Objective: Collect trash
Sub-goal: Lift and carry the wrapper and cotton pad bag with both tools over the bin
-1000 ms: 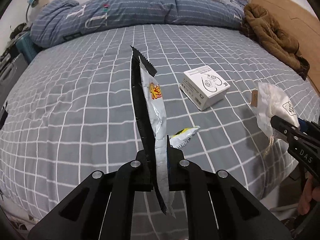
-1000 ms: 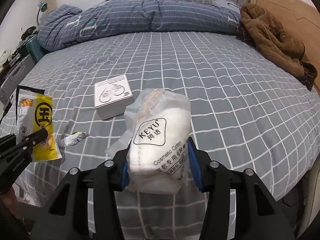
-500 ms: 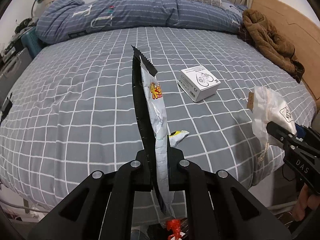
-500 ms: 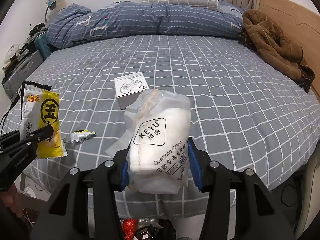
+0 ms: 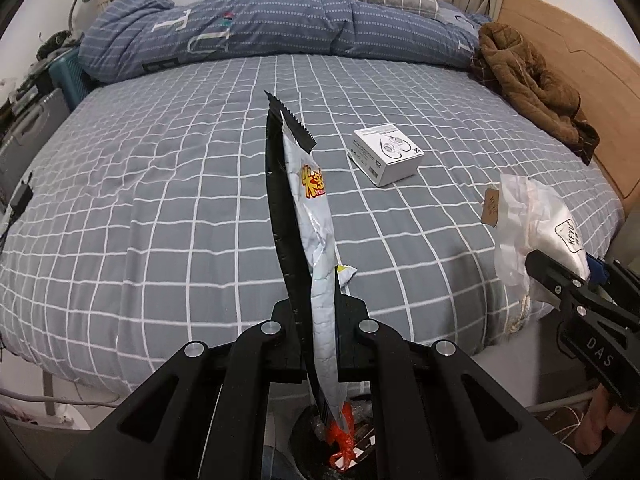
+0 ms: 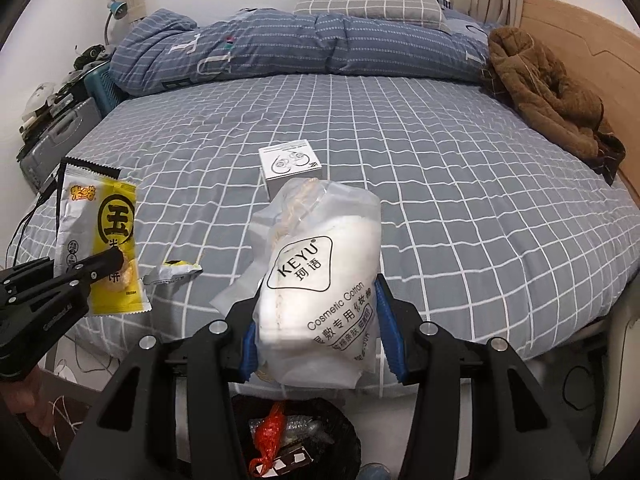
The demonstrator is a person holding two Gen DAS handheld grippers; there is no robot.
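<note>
Left wrist view: the left tongs are clenched on a tall, flat silver and black snack wrapper with yellow and red print, which stands upright, edge-on to the camera, above the near edge of a bed covered in a grey sheet with a white grid. Below the tongs, on the floor beside the bed, sits a dark round trash bin with a scrap of red plastic inside. On the bed just behind the tongs lies a small crumpled silver and yellow wrapper, and farther back a white cardboard box with a line drawing on its lid. A rolled blue striped quilt lies across the head of the bed, and a brown fleece jacket is heaped at the right edge. At far right, the right tongs hold a clear plastic bag of white cotton pads.

Right wrist view: the right tongs grip the cotton pad bag, printed "KEYU Cosmetic Cotton", directly above the trash bin. The white box rests on the bed just beyond the bag. At left, the left tongs pinch the snack wrapper, its yellow face showing, with the crumpled wrapper lying just beside it on the sheet.
</note>
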